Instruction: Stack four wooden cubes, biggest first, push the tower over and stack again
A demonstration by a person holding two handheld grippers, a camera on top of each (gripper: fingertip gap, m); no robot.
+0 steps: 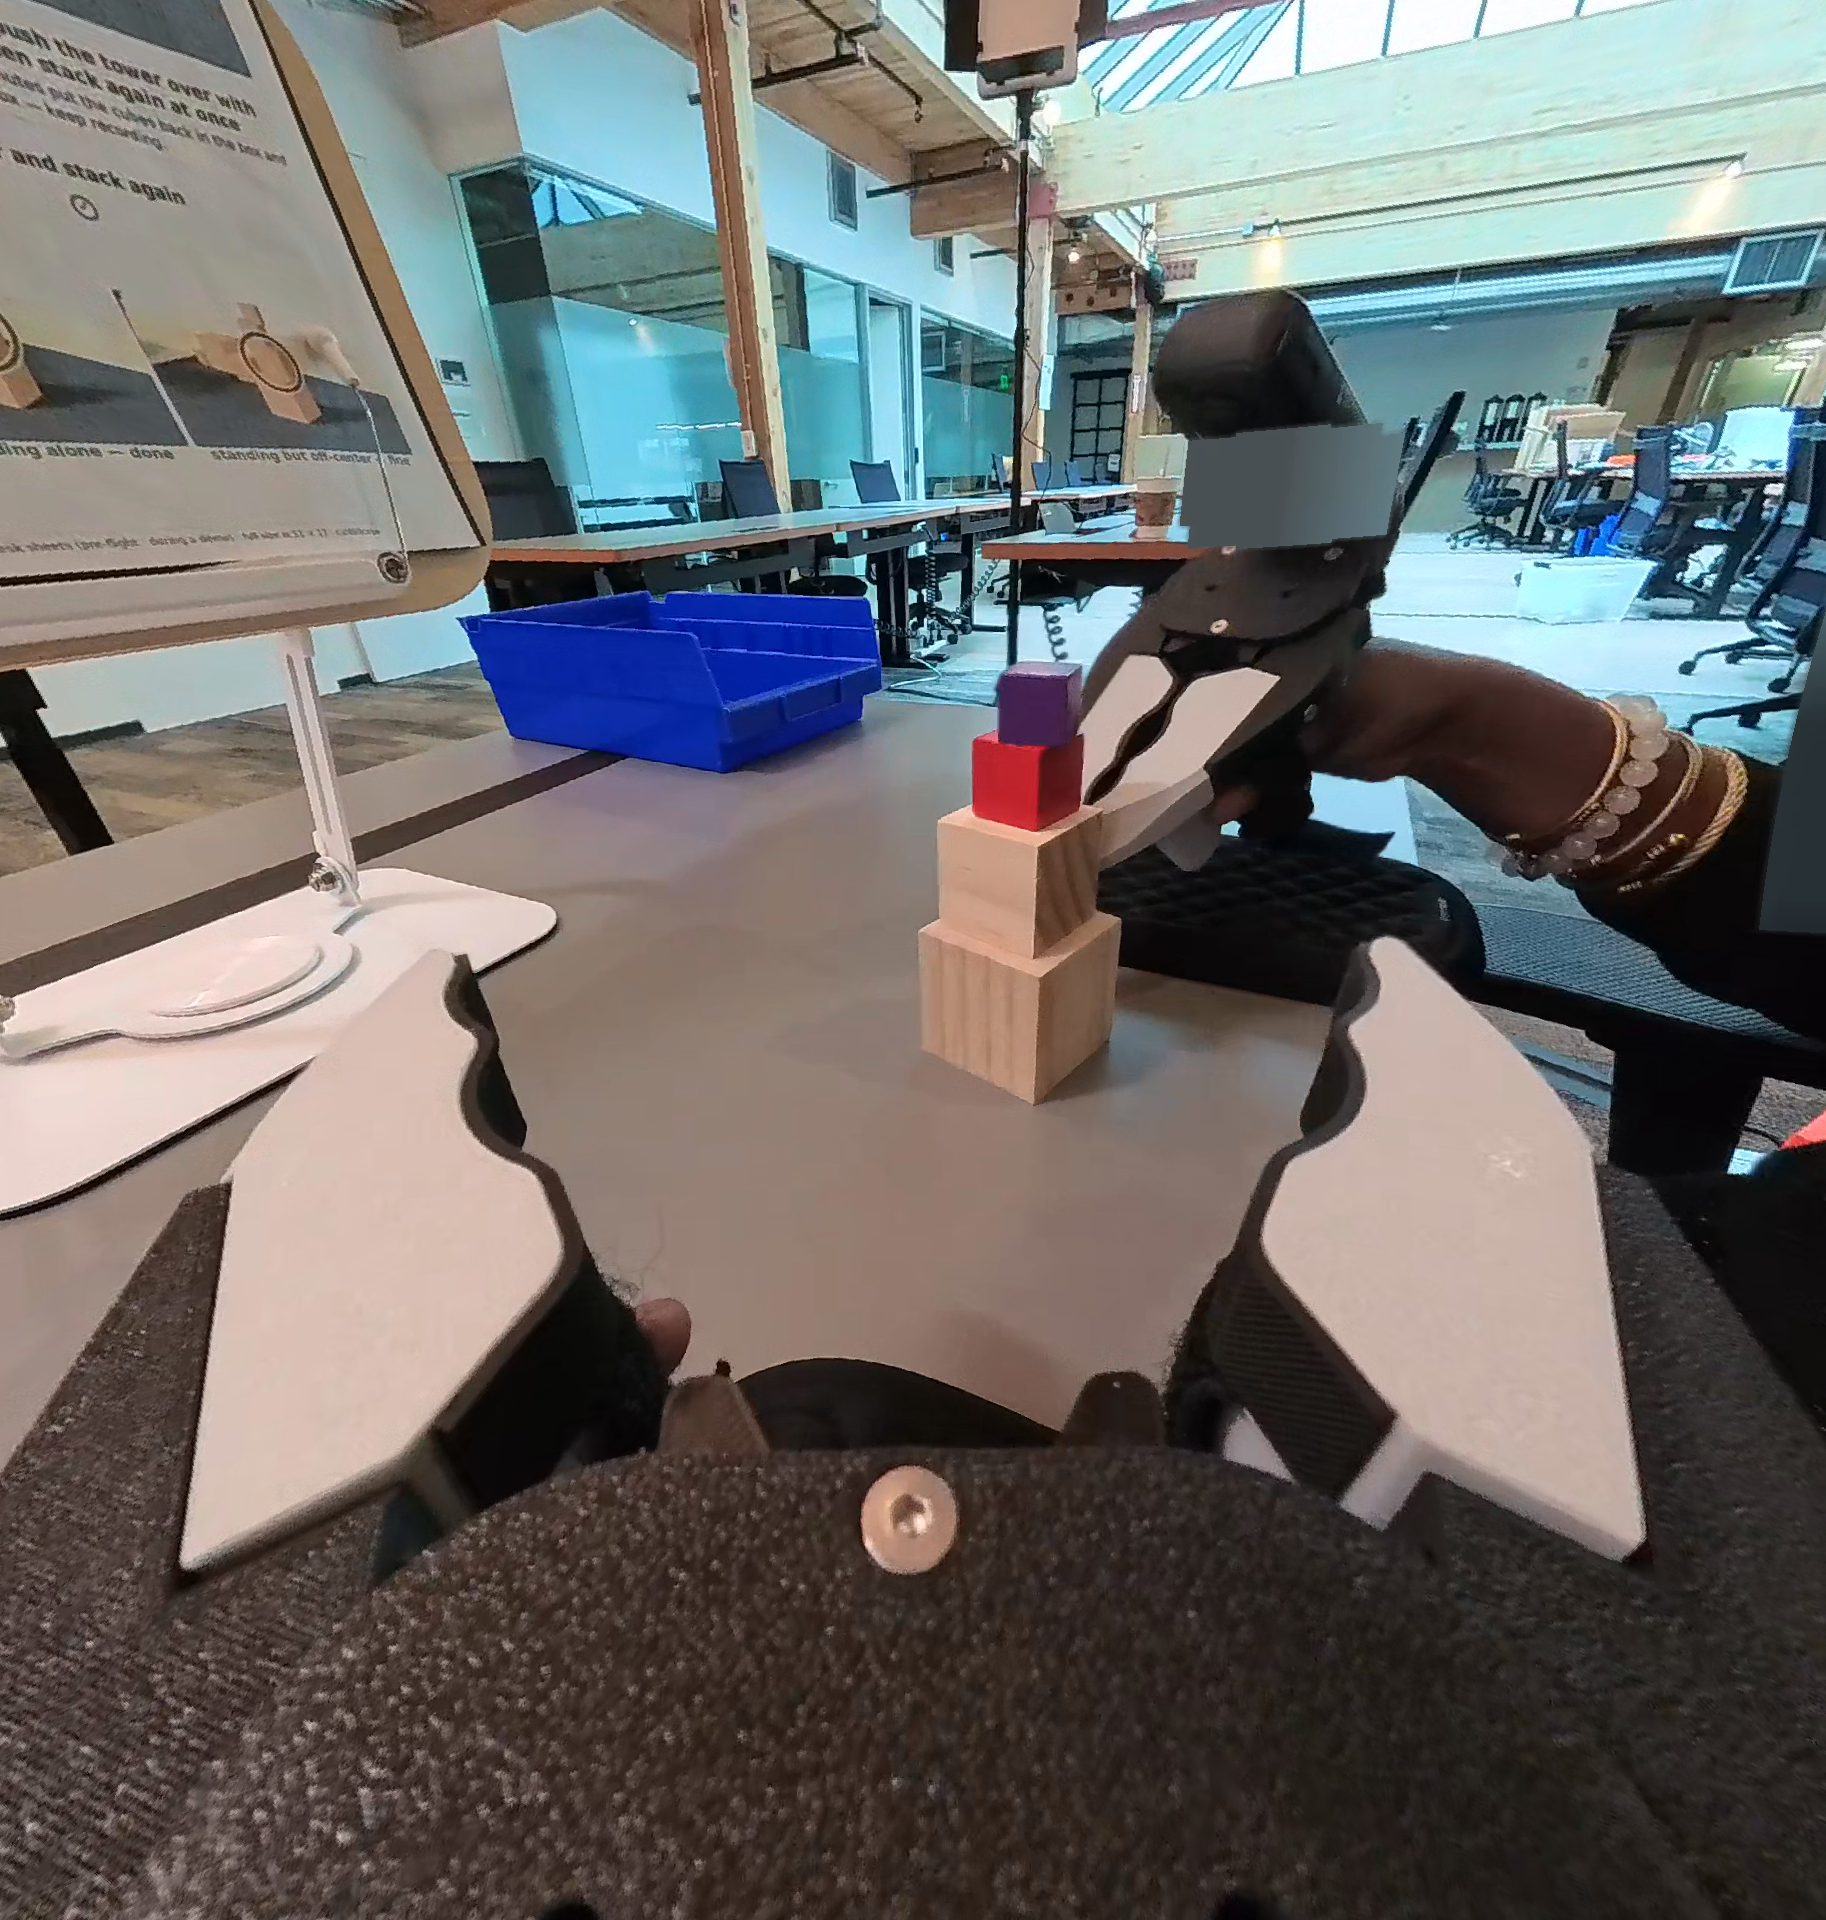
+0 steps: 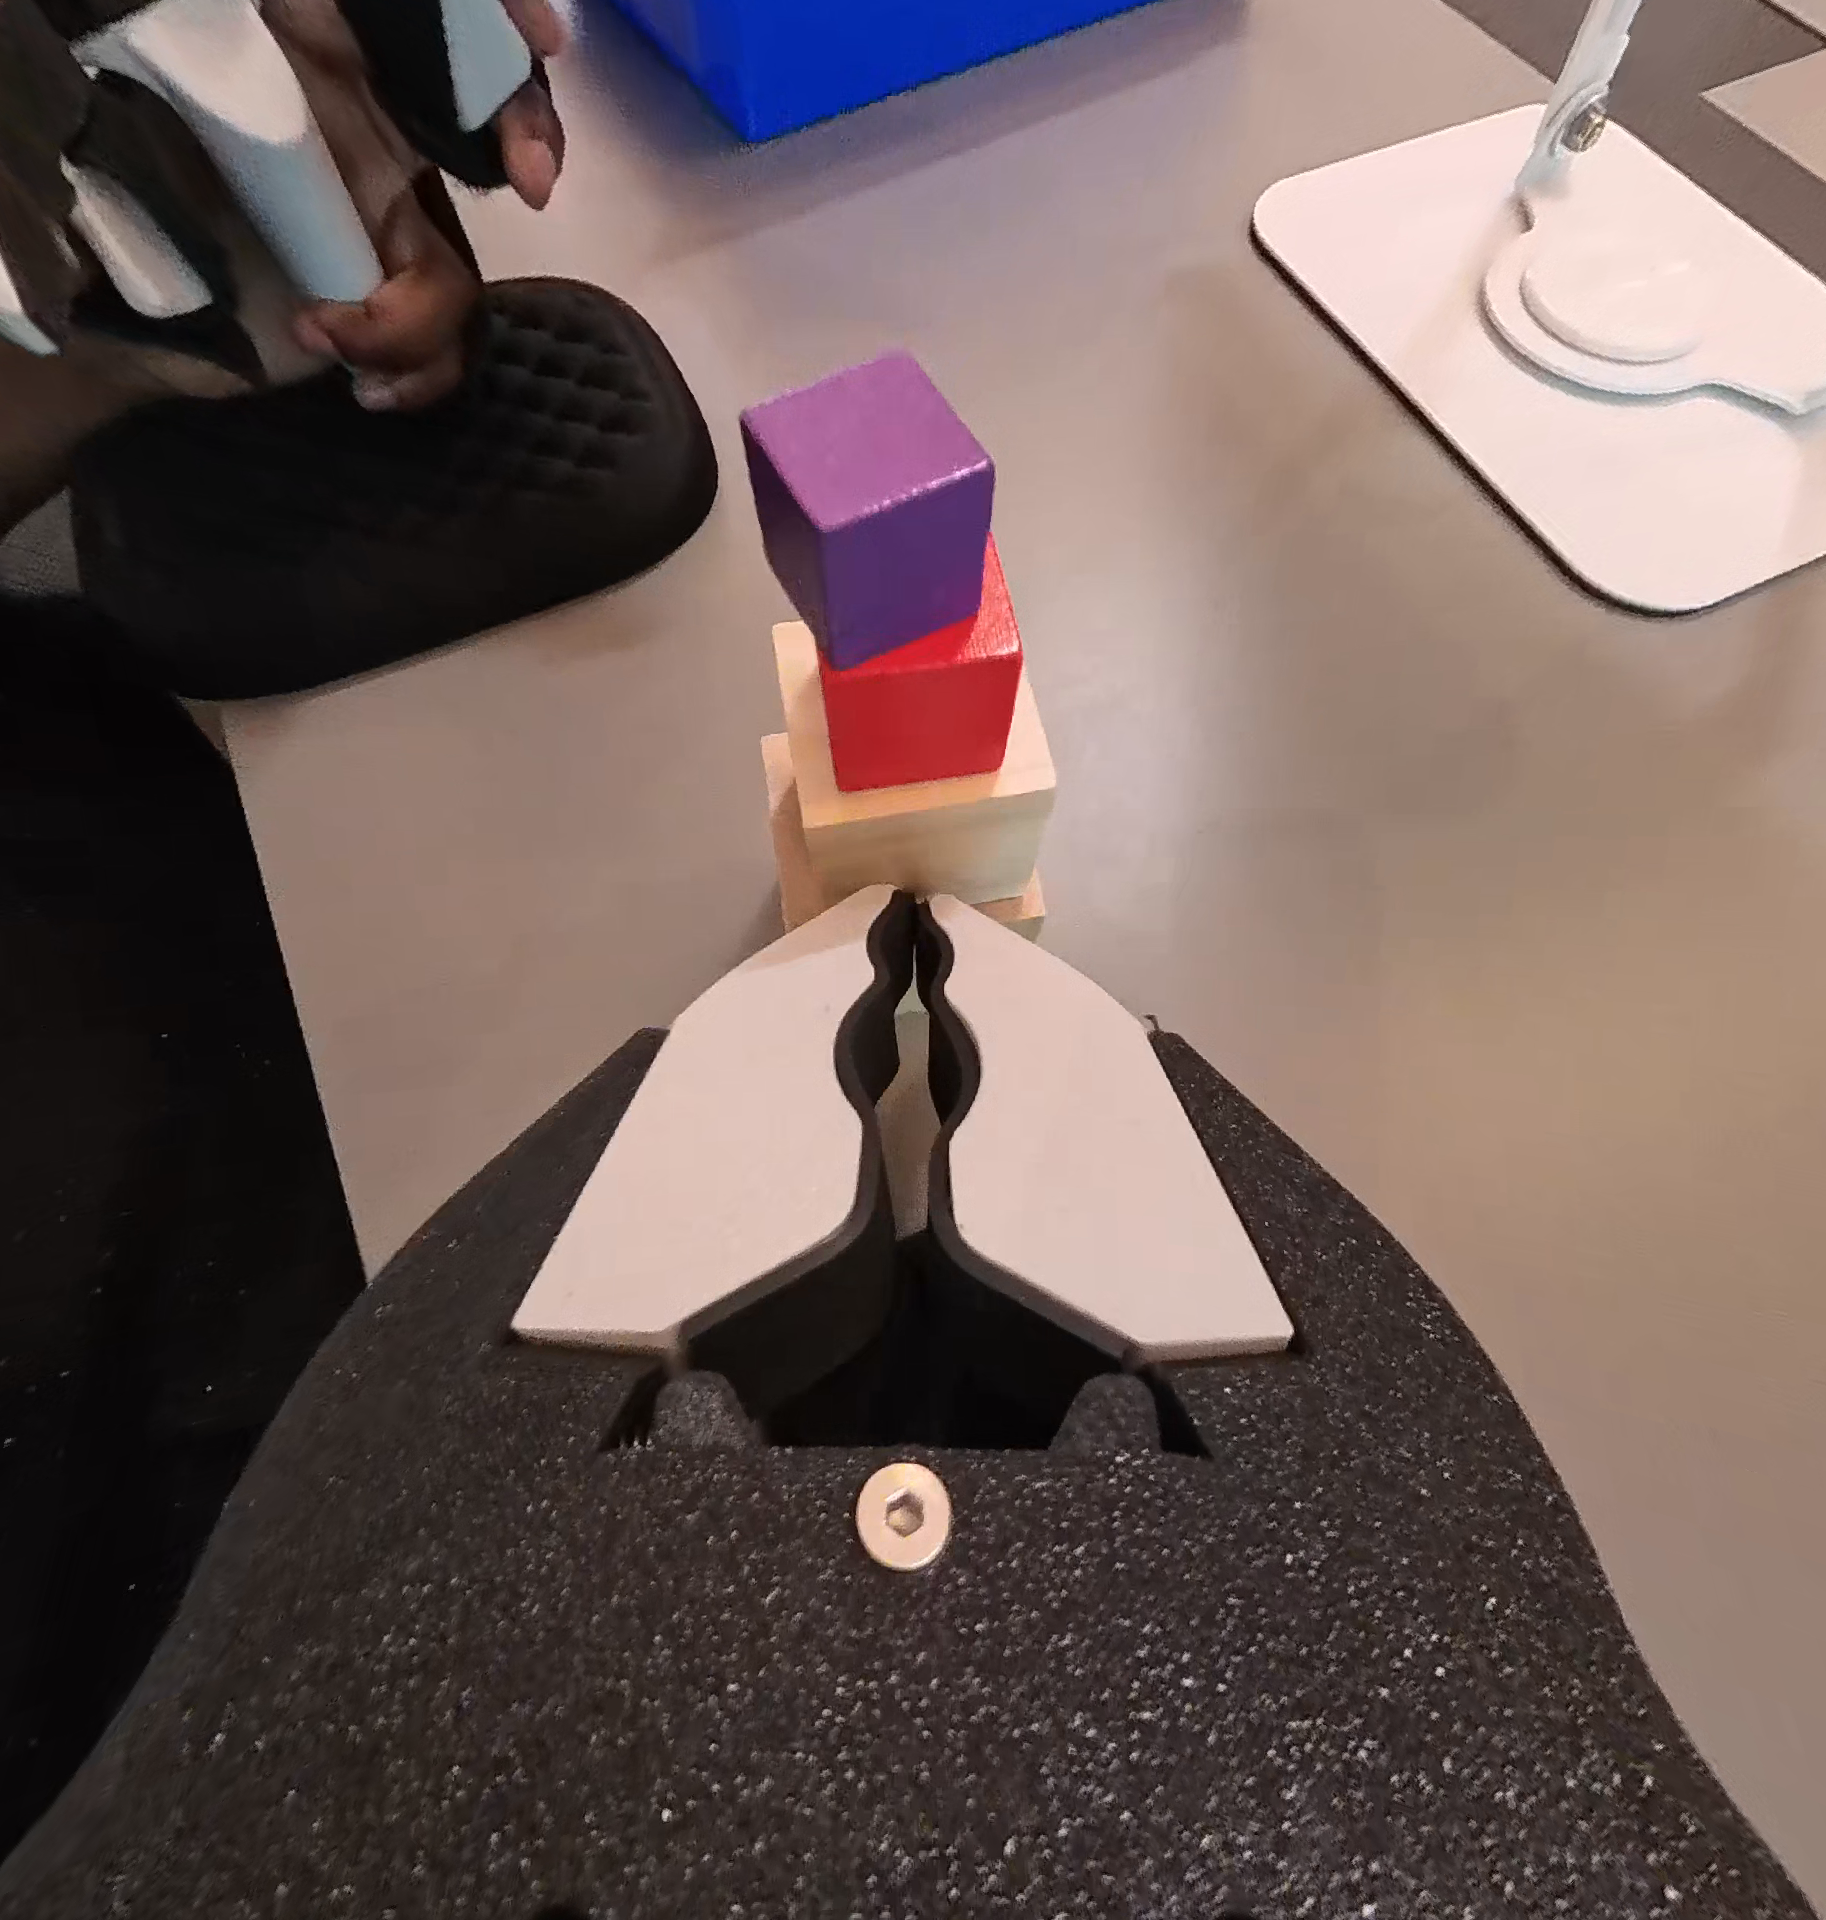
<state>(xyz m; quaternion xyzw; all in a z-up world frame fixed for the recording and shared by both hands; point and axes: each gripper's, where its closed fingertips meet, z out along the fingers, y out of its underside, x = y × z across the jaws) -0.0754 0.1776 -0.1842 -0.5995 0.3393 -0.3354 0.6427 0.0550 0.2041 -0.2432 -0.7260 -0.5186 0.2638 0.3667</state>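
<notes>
— Standing just ahead of the right gripper [image 2: 911,909], what is that?

— A four-block tower: a purple cube [image 2: 873,509] on a red cube [image 2: 924,707], on a smaller pale wooden block [image 2: 924,821], on a larger wooden block [image 1: 1013,1003] that sits on the grey worktop [image 2: 1304,935]. The blocks shrink upward, which I judge keeps the stack steady, though the purple one sits twisted and off-centre.

— And the right fingers [image 2: 743,1132]?

— Pressed together, tip to tip, with nothing between them. The tips are at the near face of the upper wooden block, touching it or nearly so; closed like that they form one blunt point, which suits nudging better than grasping.

— The left gripper [image 1: 909,1039]?

— Its fingers [image 1: 389,1226] are spread wide and empty, with the tower well beyond them, a little to the right of their midline.

— What lies farther out?

— A black padded rest [image 2: 389,520] left of the right fingers, a blue bin [image 1: 680,686] beyond the tower, and a white stand base [image 2: 1574,353] off to the right, carrying an instruction sheet [image 1: 161,260].
</notes>
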